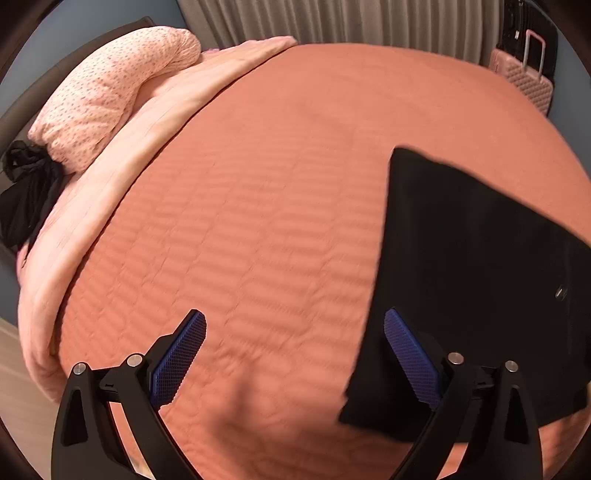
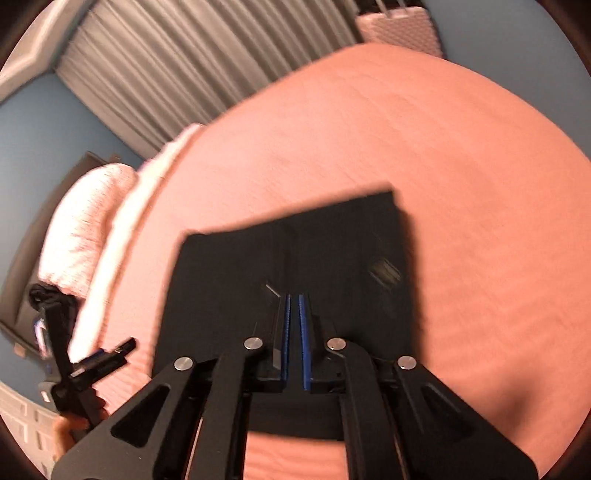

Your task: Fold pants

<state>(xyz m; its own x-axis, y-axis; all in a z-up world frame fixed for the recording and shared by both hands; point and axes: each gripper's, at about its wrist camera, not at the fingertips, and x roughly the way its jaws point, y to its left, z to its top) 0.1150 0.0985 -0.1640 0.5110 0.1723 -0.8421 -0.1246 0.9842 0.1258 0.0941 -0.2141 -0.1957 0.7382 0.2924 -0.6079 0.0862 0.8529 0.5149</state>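
The black pants (image 1: 476,266) lie folded into a flat rectangle on the orange bedspread (image 1: 266,206); they also show in the right wrist view (image 2: 295,266). My left gripper (image 1: 295,325) is open and empty, hovering at the pants' left edge, its right finger over the cloth. My right gripper (image 2: 294,306) is above the middle of the folded pants with its blue pads nearly together; no cloth shows between them. The left gripper (image 2: 92,362) appears at the left of the right wrist view, beside the pants.
A pink dotted pillow (image 1: 110,96) and a lighter folded blanket (image 1: 122,177) lie at the head of the bed. A black garment (image 1: 29,192) sits beside the pillow. A pink suitcase (image 1: 524,77) stands past the far corner, by grey curtains (image 1: 332,22).
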